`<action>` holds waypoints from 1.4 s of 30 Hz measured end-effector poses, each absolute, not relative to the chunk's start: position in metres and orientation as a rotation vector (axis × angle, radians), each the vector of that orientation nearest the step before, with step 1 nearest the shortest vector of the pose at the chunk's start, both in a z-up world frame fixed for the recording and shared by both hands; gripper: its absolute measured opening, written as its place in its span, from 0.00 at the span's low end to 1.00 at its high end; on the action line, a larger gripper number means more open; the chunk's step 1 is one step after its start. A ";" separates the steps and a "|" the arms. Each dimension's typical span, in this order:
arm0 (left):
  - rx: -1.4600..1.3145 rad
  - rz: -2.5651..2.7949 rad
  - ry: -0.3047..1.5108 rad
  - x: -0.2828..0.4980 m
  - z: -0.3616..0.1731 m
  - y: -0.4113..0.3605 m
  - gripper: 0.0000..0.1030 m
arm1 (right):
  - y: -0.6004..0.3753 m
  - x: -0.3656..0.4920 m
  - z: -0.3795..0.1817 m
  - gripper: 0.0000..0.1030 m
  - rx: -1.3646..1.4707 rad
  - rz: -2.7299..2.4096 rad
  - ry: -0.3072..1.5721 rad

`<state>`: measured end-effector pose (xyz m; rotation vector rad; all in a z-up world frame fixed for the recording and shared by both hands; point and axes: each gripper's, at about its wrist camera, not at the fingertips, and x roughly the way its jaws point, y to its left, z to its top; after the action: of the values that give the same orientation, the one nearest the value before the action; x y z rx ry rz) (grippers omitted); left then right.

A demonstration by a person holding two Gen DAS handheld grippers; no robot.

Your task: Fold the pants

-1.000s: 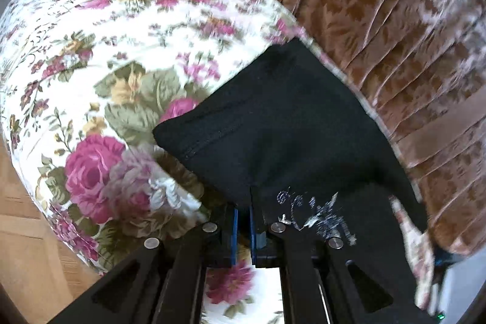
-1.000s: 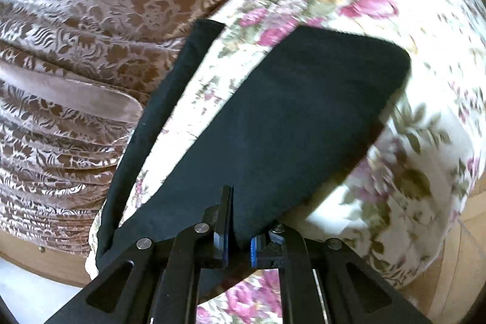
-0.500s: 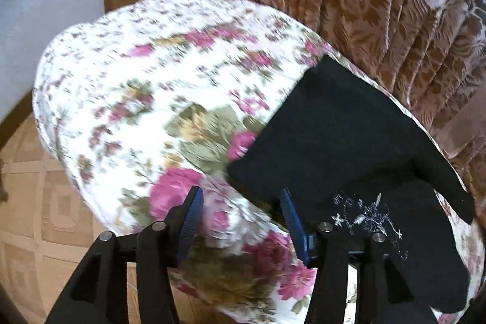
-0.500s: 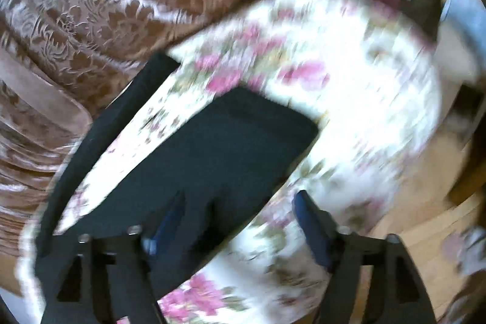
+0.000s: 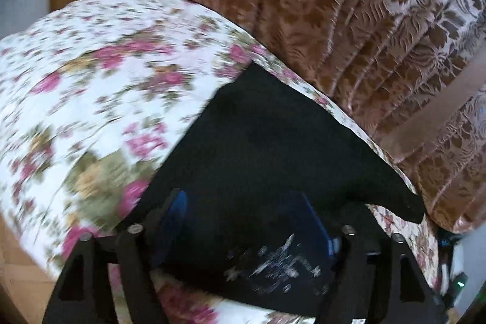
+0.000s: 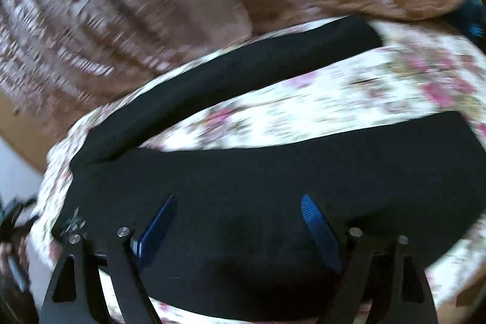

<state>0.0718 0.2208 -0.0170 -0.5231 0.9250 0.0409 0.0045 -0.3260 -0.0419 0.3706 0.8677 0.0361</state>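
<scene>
Lying across a rose-print floral cushion [image 5: 91,87], the black pants [image 5: 267,141] fill the lower middle of the left wrist view, one leg tapering to a point toward the right beside a brown damask curtain [image 5: 379,20]. The left gripper [image 5: 243,211] hangs over the fabric with its blue-padded fingers [image 5: 179,208] spread wide, nothing between them; silvery embroidery [image 5: 279,260] glints on the cloth just below. Motion blur softens the cushion's pattern.

From the right wrist view, the pants [image 6: 273,172] spread in a broad dark band over the floral cushion [image 6: 334,99], a second narrow leg [image 6: 243,72] arching along the cushion's far edge by the curtain [image 6: 152,5]. The right gripper [image 6: 240,220] sits above the cloth, fingers [image 6: 316,220] parted, clamping nothing.
</scene>
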 end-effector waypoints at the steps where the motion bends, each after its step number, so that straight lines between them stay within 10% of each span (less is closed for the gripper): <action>1: -0.504 0.041 0.948 0.083 -0.016 0.218 0.90 | -0.315 0.010 -0.046 0.83 0.355 0.061 0.881; 18: -0.530 -0.045 1.065 0.299 -0.030 0.238 0.98 | -0.274 0.033 -0.096 0.83 0.363 0.162 0.992; 21: -0.539 0.019 1.071 0.325 -0.039 0.241 0.70 | -0.278 0.031 -0.099 0.83 0.397 0.172 0.969; 35: -0.554 0.083 1.164 0.404 -0.088 0.234 0.58 | -0.268 0.039 -0.100 0.85 0.314 0.146 0.993; 39: -0.435 0.050 1.162 0.407 -0.090 0.211 0.13 | -0.264 0.043 -0.101 0.85 0.289 0.135 1.018; 42: -0.356 0.023 1.084 0.394 -0.077 0.198 0.10 | -0.264 0.045 -0.099 0.85 0.282 0.138 1.034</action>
<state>0.3937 0.1979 -0.0772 -0.3558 1.0843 0.0226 0.0451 -0.2644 -0.0990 0.2821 1.0341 0.1378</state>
